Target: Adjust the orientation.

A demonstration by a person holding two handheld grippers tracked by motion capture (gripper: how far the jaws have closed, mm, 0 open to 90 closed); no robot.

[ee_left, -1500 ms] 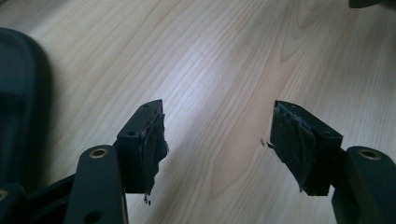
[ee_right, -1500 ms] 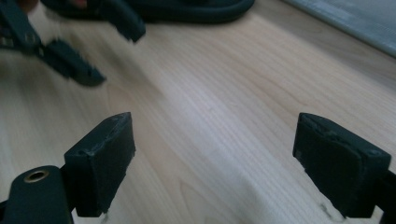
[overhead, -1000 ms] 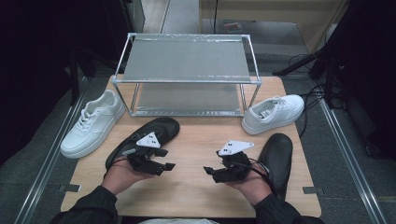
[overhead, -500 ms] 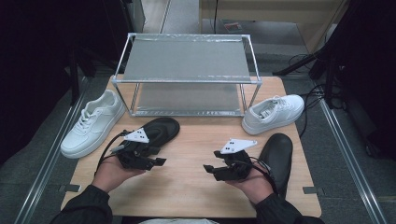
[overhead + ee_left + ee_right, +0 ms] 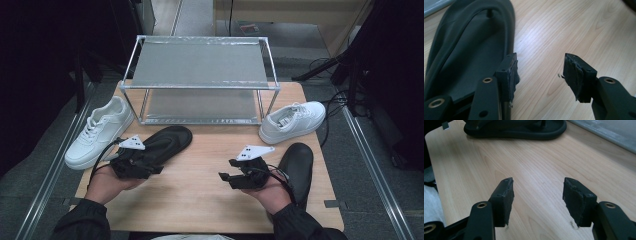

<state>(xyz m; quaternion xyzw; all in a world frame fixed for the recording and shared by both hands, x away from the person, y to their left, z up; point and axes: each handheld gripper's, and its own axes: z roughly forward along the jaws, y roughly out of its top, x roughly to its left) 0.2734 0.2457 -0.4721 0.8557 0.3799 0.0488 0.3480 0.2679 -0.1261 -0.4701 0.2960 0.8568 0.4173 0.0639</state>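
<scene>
The left gripper (image 5: 150,169), jaws just narrowing yet spread on nothing, is hovering beside the flat black rubber sandal (image 5: 167,142) on the wooden table (image 5: 200,180); closing now risks missing its rim.

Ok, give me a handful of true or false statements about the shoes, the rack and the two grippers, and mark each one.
1. Two white sneakers and two black shoes lie on the table. True: white sneaker at left, white sneaker at right, black shoe at left, black shoe at right.
2. A shoe sits on the rack. False: both of its shelves are bare.
3. The left gripper is clamped on the black shoe at left. False: its jaws stand apart over bare wood, with that shoe beside them.
4. The right gripper holds nothing. True: only wood lies between its jaws.
5. The white sneakers sit side by side. False: they lie at opposite ends of the rack.
</scene>
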